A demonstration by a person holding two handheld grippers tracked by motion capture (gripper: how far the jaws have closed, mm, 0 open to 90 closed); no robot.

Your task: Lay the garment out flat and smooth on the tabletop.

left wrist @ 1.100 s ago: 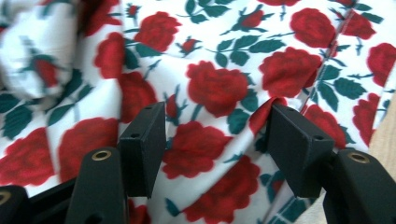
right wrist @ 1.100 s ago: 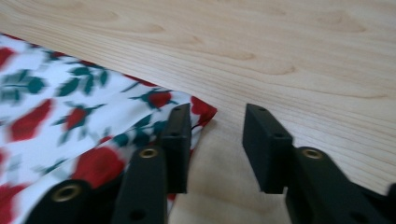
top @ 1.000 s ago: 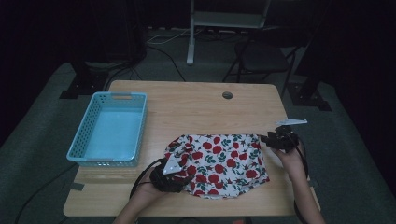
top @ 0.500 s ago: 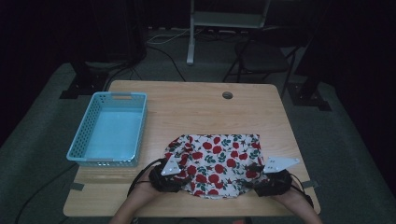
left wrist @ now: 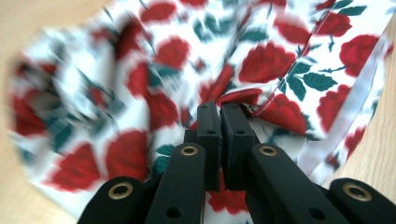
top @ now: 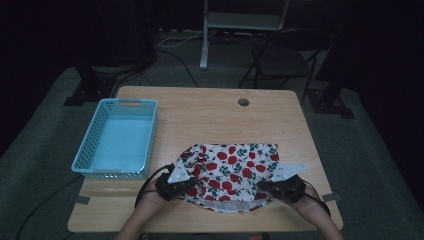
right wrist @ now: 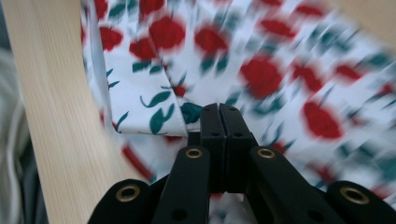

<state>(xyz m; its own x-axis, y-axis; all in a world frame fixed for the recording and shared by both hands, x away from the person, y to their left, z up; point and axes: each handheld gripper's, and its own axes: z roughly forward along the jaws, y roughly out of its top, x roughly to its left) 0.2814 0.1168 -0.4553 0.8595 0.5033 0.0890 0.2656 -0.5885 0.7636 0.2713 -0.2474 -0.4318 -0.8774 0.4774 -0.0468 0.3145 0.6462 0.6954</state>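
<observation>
High view: the cloth (top: 227,172) lies at lower centre of the frame, right of the basket (top: 120,137). My left gripper (top: 176,186) and right gripper (top: 281,187) each pinch a near corner, jaws closed. Risk: thin bites may slip under uneven pull.

No readable text anywhere.
Looked over the cloth (top: 227,172), basket (top: 120,137) and bench (top: 210,112), nothing printed was legible.

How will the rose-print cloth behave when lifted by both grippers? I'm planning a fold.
The cloth is probably floppy: it lies rumpled and creased on the table. It likely sags between the left gripper and right gripper. It looks thin, so probably light.
</observation>
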